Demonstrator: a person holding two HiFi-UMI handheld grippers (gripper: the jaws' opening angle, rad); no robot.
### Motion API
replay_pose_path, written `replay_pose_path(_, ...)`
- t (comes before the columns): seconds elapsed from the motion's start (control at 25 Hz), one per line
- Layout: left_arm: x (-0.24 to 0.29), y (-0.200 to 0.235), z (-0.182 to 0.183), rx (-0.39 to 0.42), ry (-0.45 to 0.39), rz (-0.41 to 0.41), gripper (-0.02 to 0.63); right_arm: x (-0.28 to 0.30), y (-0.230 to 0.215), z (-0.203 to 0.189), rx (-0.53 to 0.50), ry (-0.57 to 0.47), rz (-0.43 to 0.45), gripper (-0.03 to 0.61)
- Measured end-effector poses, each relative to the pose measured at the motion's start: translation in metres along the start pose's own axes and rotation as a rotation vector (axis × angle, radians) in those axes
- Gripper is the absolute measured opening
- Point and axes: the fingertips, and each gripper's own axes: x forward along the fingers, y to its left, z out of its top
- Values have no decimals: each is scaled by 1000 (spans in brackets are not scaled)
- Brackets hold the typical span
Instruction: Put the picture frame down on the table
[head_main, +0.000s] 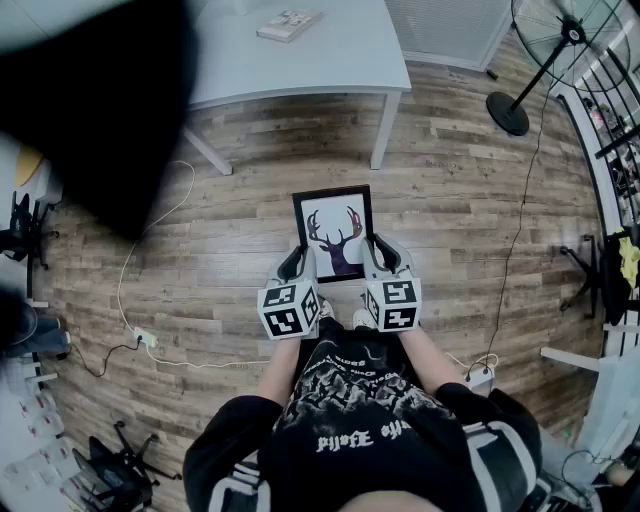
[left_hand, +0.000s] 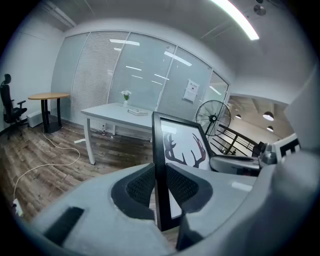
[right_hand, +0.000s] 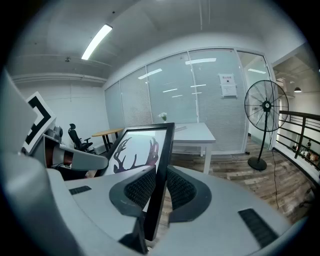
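Note:
A black picture frame (head_main: 334, 232) with a deer-antler print on white is held above the wooden floor in front of me. My left gripper (head_main: 297, 262) is shut on the frame's left edge (left_hand: 159, 170), and my right gripper (head_main: 381, 257) is shut on its right edge (right_hand: 161, 170). The frame stands between both pairs of dark ribbed pads (left_hand: 140, 186). The white table (head_main: 330, 55) lies ahead, a good way beyond the frame; it also shows in the left gripper view (left_hand: 117, 114) and the right gripper view (right_hand: 192, 134).
A book (head_main: 288, 23) lies on the table's far part, with a small flower vase (left_hand: 125, 96) near it. A standing fan (head_main: 555, 55) is at the right, by a railing. White cables (head_main: 150, 260) and a power strip lie on the floor at left. A dark blurred shape covers the head view's upper left.

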Motion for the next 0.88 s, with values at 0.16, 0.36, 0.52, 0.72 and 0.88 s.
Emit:
replay_pose_path(0.16, -2, 7, -1, 4, 15, -11, 83, 2, 8, -1, 2, 5, -8, 67)
replay_pose_path(0.36, -6, 20, 2, 13, 12, -25, 83, 5, 20, -2, 27, 5, -20, 69)
replay_pose_path(0.52, -6, 31, 4, 26, 5, -40, 81, 8, 30, -3, 34, -14, -38, 69)
replay_pose_path(0.72, -6, 48, 13, 44, -2, -69, 83, 20, 44, 3, 18, -18, -62, 69)
replay_pose_path(0.88, -6, 57, 22, 45, -7, -93, 83, 25, 52, 10, 24, -28, -76, 69)
